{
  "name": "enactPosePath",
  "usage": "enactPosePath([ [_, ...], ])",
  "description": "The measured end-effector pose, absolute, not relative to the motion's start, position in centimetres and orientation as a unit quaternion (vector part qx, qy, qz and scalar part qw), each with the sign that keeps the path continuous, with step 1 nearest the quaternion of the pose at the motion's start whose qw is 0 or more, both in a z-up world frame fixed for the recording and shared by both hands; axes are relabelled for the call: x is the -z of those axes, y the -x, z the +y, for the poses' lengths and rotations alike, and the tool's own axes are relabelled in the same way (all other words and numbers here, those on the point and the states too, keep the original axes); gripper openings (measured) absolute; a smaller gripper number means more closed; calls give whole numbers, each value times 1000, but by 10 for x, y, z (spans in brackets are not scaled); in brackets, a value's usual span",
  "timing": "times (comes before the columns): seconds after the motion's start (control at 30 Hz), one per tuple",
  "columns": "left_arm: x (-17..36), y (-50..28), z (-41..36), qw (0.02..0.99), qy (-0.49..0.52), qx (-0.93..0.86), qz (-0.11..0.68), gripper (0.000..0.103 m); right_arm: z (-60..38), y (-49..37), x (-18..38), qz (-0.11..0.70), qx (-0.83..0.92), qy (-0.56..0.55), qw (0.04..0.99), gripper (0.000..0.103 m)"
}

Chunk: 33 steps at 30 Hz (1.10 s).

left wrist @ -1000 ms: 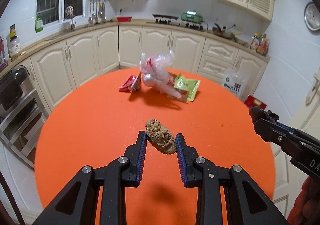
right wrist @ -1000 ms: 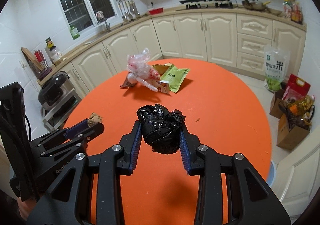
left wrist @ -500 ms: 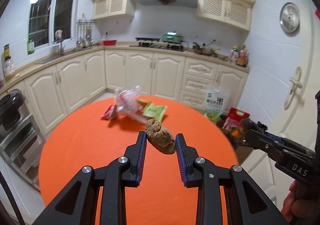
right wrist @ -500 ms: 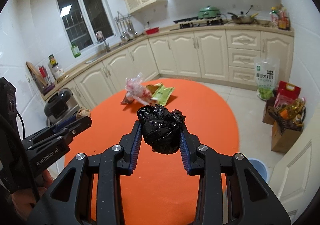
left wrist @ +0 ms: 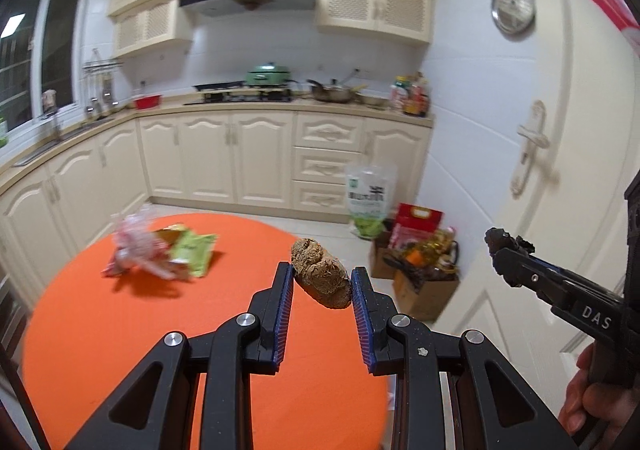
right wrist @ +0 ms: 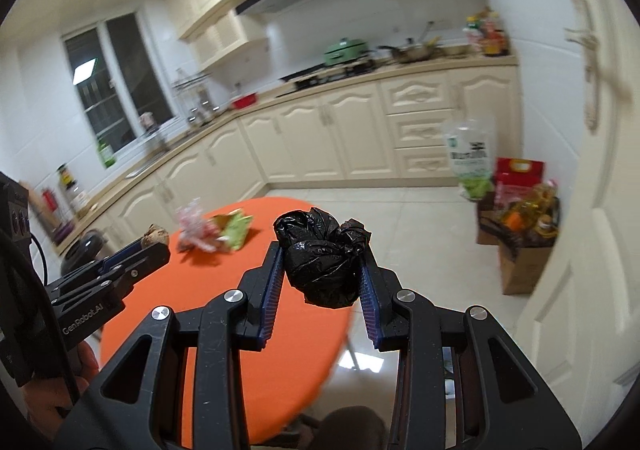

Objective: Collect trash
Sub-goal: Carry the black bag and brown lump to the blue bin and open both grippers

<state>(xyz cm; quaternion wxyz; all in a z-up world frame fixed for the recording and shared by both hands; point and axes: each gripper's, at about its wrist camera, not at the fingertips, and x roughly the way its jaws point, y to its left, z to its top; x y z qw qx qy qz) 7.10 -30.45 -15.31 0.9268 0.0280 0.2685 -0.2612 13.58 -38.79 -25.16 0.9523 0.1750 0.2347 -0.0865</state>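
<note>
Left tool (left wrist: 322, 282): clamped on brown lump (left wrist: 320, 277), pinched crosswise between the two blue pads, front end jutting past the tips. Grip sits mid-lump, presumably so the crumbly-looking piece rides level and does not pivot out.

Right tool (right wrist: 320, 262): clamped on black bag (right wrist: 320, 262), wadded into a ball, bulging above and below the pads. Squeeze on the thick middle, likely to keep slippery film from sliding free.

Both loads raised clear of orange bench (left wrist: 120, 330), nothing touching it. Both tools aimed past the bench edge toward floor and door side; judged as carry phase toward a bin, bin itself not in view.

More trash on bench: clear plastic bag (left wrist: 136, 246) and green packets (left wrist: 192, 254), heaped together at far side, well apart from both tools. Blurred, count of pieces not readable.

Risk judged: lump shedding crumbs under pad pressure.
</note>
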Motion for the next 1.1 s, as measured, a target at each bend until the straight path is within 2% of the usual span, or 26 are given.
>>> enactPosePath([
  [0.47,203,-171,-431,873,-60,343,341,25,-514,-119,309,274,181,-231,916,33],
  [1.1,315,-311,-590,787,-96,353,497,25,-600,-176,458,391,179,-317,846,33],
])
